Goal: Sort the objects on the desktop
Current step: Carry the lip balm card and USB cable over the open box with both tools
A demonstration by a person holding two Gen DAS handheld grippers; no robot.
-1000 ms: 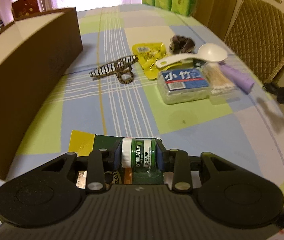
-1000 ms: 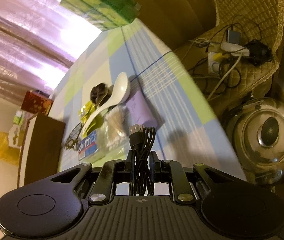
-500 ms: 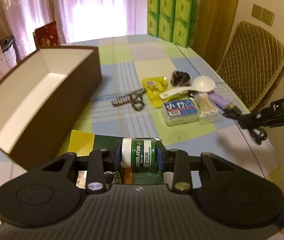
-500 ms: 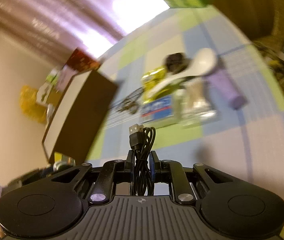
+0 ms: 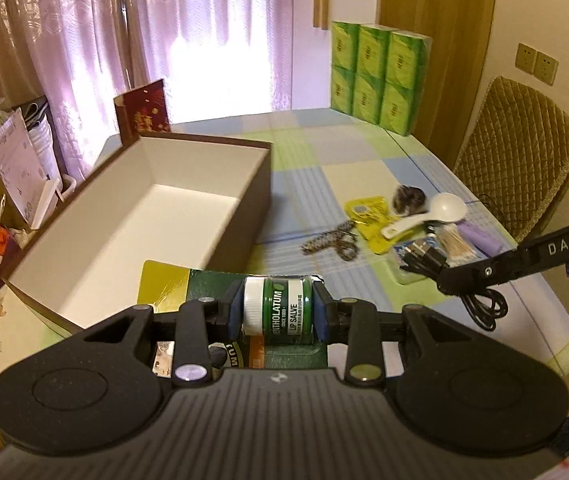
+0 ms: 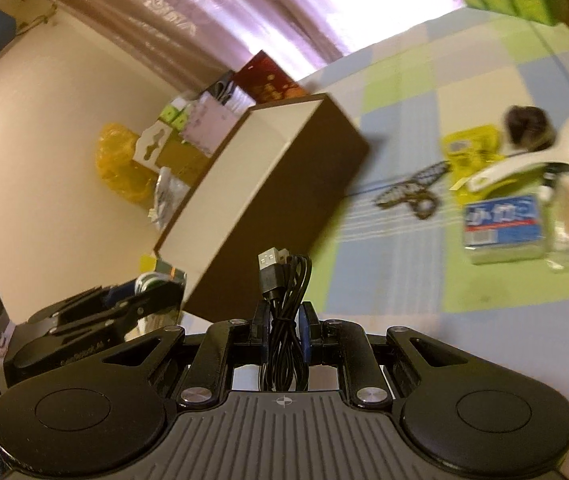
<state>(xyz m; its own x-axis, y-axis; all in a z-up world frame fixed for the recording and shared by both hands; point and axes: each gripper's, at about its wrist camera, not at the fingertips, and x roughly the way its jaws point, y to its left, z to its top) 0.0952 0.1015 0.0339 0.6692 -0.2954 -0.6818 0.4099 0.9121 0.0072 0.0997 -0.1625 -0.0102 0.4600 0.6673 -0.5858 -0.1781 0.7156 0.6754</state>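
Both loads lifted since a second ago, box interior now showing. My left gripper clamps the lip salve jar; right gripper pinches the coiled USB cable. Box lies ahead-left along the table's left edge, left gripper nearer.

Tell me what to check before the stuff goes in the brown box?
1. Left hand-held gripper shut on the lip salve pack: ok.
2. Right hand-held gripper shut on the USB cable: ok.
3. Brown box open with room inside: ok.
4. Either hand-held gripper over the box opening: not ok, both are short of it.
5. Cable loops hanging free of the table: cannot tell.
6. Spoon and the rest of the pile left undisturbed: ok.
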